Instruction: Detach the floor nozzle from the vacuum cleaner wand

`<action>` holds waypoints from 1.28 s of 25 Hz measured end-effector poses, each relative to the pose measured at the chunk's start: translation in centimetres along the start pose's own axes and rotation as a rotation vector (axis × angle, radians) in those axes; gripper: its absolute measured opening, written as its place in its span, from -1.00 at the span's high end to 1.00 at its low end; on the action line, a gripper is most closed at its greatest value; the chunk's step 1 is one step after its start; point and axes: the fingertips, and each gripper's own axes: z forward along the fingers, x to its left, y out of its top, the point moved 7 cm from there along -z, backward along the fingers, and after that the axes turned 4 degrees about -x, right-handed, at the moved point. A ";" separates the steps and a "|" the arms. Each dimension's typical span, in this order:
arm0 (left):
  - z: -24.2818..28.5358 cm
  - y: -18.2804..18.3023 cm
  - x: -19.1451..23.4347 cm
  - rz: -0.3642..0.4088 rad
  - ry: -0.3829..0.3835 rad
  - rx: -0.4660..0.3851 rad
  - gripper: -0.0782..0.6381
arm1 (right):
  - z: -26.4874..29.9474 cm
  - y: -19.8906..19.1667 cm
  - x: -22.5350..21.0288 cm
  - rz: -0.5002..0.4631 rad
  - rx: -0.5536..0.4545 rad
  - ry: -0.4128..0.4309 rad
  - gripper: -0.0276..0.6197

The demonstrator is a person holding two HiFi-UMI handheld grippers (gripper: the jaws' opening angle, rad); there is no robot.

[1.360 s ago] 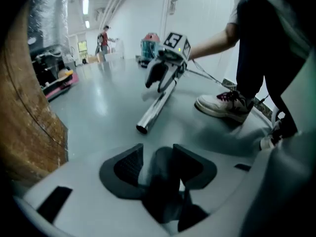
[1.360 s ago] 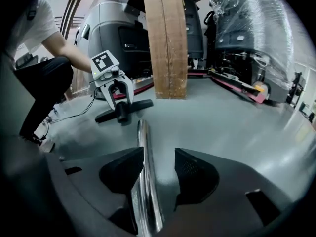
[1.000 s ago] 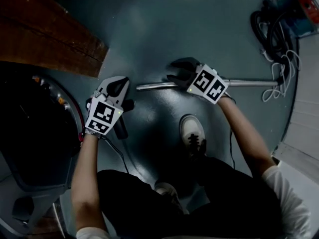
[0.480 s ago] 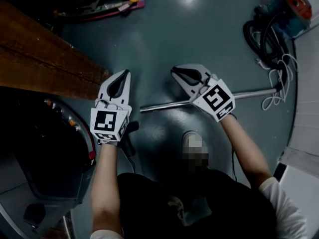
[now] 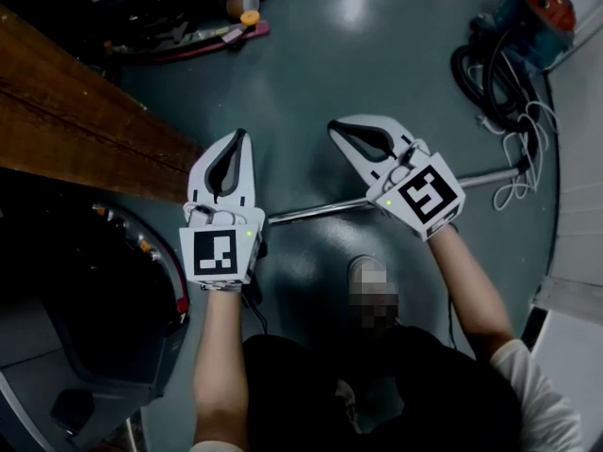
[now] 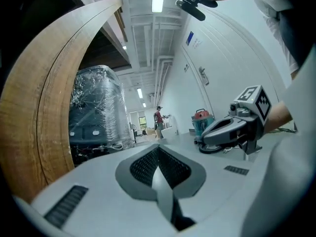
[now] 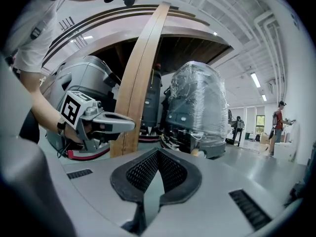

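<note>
On the floor beneath the left gripper [image 5: 237, 144] and right gripper [image 5: 341, 132] — both closed on nothing — the wand [image 5: 320, 210] lies loose, so a careless step could roll it or trip the person.

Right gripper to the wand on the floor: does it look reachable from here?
Probably yes. The wand lies on bare floor just below the right gripper, with nothing on top of it. The fingers are shut and empty, though, so they would need to open and tip down first.
</note>
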 end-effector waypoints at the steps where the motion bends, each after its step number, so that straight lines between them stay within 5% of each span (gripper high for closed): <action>1: -0.1 0.1 -0.2 0.008 -0.007 -0.002 0.78 | 0.1 0.5 -0.1 -0.009 0.001 -0.002 0.83; 11: -0.5 1.3 -1.1 0.042 -0.037 -0.009 0.78 | 1.0 3.4 -0.4 -0.059 -0.022 -0.029 0.83; 32: -1.4 1.6 -1.2 0.084 -0.041 0.018 0.78 | 0.5 3.2 0.1 -0.059 -0.013 -0.037 0.83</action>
